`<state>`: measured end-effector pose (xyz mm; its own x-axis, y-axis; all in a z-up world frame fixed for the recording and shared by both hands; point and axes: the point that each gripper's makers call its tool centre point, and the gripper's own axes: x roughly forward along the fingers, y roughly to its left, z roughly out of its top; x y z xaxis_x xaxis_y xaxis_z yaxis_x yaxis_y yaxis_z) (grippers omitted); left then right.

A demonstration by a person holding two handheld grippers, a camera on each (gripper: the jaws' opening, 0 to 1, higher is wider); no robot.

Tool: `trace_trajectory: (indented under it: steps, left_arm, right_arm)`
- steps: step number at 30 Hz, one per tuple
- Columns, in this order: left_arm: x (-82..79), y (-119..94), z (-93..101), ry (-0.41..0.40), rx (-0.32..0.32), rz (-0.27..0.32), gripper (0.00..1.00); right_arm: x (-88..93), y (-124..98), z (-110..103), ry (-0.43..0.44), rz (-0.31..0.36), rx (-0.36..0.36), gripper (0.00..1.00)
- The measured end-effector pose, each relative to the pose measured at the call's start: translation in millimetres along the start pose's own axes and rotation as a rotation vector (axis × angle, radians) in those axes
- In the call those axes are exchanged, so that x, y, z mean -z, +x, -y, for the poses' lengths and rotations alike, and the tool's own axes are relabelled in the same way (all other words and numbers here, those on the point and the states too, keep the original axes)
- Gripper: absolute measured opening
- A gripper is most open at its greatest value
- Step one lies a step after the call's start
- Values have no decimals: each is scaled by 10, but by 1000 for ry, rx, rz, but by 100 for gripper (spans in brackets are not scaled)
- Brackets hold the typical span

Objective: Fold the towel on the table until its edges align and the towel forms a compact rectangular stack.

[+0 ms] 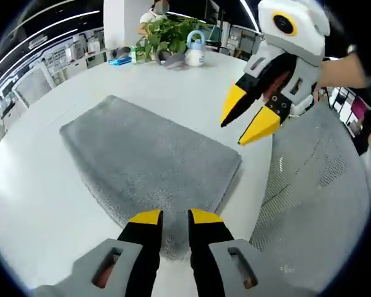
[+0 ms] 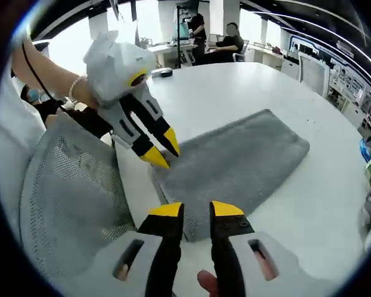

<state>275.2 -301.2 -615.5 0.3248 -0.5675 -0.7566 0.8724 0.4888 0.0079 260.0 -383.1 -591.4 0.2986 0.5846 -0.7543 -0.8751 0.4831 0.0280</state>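
A grey towel (image 1: 154, 158) lies flat on the round white table (image 1: 43, 204), one short edge toward me. My left gripper (image 1: 175, 216) stands open just above that near edge, with towel showing in the narrow gap between its yellow tips. In the right gripper view the towel (image 2: 241, 161) runs away to the upper right, and the left gripper (image 2: 164, 153) hovers at its near left corner. My right gripper (image 2: 196, 210) is open over the towel's near edge, holding nothing. In the left gripper view, the right gripper (image 1: 236, 131) hangs in the air beside the towel's right corner.
A grey mesh chair (image 1: 315, 179) (image 2: 74, 198) stands against the table edge beside me. At the far side of the table are a potted plant (image 1: 167, 34), a pale watering can (image 1: 195, 49) and small items. People sit at desks (image 2: 226, 43) beyond.
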Motion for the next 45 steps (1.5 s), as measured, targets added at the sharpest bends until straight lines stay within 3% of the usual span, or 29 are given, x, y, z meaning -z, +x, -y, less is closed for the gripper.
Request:
trace_trajectory:
  steps: [5,8,10,19,24,28,38,39,40,45]
  left_arm:
    - [53,-80,81,66,39,29,21]
    - [109,-89,125,145,60,47,26]
    - [105,-100,98,202,30,75,26]
    - [312,2,38,243,53,4,28]
    - [336,34,1,215,64,-4,28]
    - [431,75,1,239,72,-50,27]
    - [475,128,23,275,67,-57,26]
    - [427,146,18,294,60,-25,24]
    - [467,135,5,288,54,-45,23]
    - [472,129,-29,299,46,-20,17]
  right_arm:
    - [134,106,-113,-59,-46,-34,19]
    - [202,153,-128,-108,-72,-41,20]
    - [230,173,-131,-128,-82,-49,20]
    - [392,241,-114,-204,-137,-67,22]
    - [420,270,-66,-177,-142,-69,21]
    - [479,313,-67,-201,-162,-67,20]
    - [578,403,-40,-330,-193,-38,17]
    - [574,403,-23,-337,-193,-29,15]
    - [570,406,-16,-345,-191,-29,15]
    - [567,410,1,-379,-190,-6,11]
